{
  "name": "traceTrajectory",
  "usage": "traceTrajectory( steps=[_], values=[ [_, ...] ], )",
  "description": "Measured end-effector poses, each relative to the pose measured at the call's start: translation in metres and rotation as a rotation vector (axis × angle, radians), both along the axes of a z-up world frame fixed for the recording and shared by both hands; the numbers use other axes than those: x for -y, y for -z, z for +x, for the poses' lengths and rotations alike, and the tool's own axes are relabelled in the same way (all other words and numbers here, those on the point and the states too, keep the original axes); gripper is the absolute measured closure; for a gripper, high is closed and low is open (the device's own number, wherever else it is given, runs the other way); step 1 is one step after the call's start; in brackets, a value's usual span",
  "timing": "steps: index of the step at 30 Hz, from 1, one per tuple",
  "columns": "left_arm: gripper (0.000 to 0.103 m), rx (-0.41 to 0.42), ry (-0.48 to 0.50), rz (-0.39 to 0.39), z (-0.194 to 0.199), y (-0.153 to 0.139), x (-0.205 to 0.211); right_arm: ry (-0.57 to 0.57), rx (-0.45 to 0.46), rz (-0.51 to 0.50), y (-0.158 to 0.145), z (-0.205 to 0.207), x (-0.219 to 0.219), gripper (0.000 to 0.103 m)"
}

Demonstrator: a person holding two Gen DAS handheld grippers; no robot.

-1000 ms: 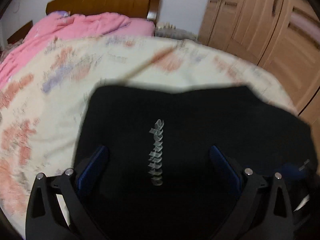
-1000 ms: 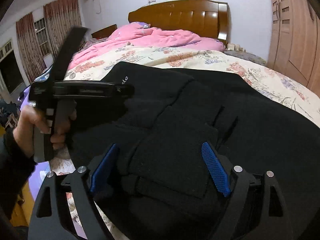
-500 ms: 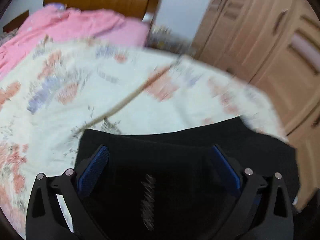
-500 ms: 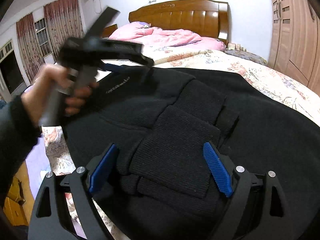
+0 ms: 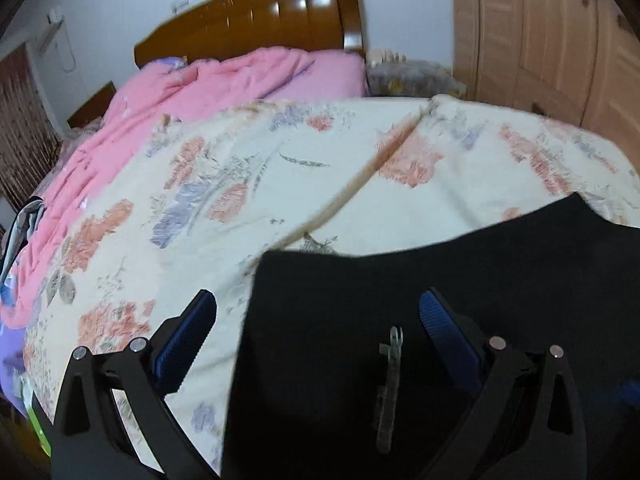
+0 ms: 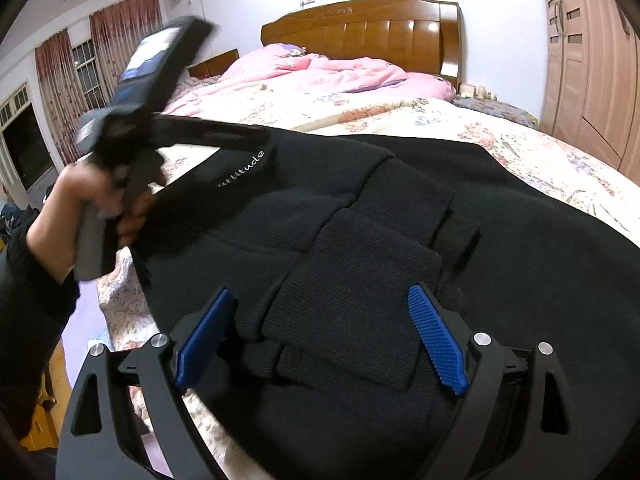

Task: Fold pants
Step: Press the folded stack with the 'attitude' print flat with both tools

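1. The black pants (image 6: 400, 216) lay across the floral bedspread (image 5: 280, 184) at the foot of the bed, ribbed cuffs (image 6: 352, 304) folded over the body.
2. Within a second, the left tool (image 5: 316, 336) had swung leftward to the garment's left edge, its jaws wide and empty.
3. The right tool (image 6: 320, 332) remained spread wide over the cuffs, gripping nothing.
4. The move suggested the next fold would start from that left edge.

Your black pants (image 6: 400, 240) are matt knitted cloth, ribbed at the cuffs. The floral bedspread (image 5: 280, 184) is smooth printed cloth, the brown wooden headboard (image 5: 256, 24) glossy. Your right gripper (image 6: 320, 332) has ridged blue pads (image 6: 436, 340) on matt black plastic.
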State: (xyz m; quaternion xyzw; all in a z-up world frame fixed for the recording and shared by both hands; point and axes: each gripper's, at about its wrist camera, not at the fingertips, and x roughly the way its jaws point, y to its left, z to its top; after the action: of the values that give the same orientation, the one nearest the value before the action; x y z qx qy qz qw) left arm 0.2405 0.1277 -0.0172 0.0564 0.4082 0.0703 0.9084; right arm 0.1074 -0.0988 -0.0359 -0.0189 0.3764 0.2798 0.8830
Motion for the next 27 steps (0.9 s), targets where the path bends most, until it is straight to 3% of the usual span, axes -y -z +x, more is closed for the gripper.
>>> traceTrajectory(
  steps=[2, 3, 6, 10, 14, 18, 20, 22, 27],
  values=[
    [0.002, 0.069, -0.015, 0.085, -0.027, -0.005, 0.003, 0.001, 0.017, 0.019, -0.015, 0.000, 0.004, 0.016],
    [0.002, 0.064, -0.029, 0.143, -0.039, 0.000, 0.004, 0.011, 0.045, 0.004, -0.022, 0.001, 0.004, 0.016],
    [0.002, 0.039, -0.049, 0.181, -0.063, 0.014, -0.003, 0.045, 0.087, -0.049, -0.039, 0.020, 0.000, 0.016],
    [0.001, 0.070, -0.066, 0.066, -0.086, 0.030, -0.021, 0.083, 0.036, -0.130, -0.041, 0.076, -0.021, 0.016],
    [0.001, 0.036, -0.063, -0.034, -0.081, 0.036, -0.035, 0.070, 0.005, -0.185, -0.034, 0.118, -0.053, 0.016],
    [0.001, 0.027, -0.064, -0.088, -0.080, 0.040, -0.039, 0.062, -0.056, -0.302, -0.002, 0.151, -0.079, 0.016],
    [0.001, 0.025, -0.063, -0.103, -0.079, 0.041, -0.040, 0.067, -0.092, -0.261, 0.008, 0.159, -0.070, 0.005],
    [0.001, 0.025, -0.063, -0.108, -0.080, 0.041, -0.041, 0.078, -0.174, -0.185, 0.012, 0.168, -0.054, 0.005],
    [0.001, 0.027, -0.064, -0.120, -0.080, 0.041, -0.043, 0.156, -0.139, -0.171, 0.000, 0.156, -0.044, 0.005]
  ],
)
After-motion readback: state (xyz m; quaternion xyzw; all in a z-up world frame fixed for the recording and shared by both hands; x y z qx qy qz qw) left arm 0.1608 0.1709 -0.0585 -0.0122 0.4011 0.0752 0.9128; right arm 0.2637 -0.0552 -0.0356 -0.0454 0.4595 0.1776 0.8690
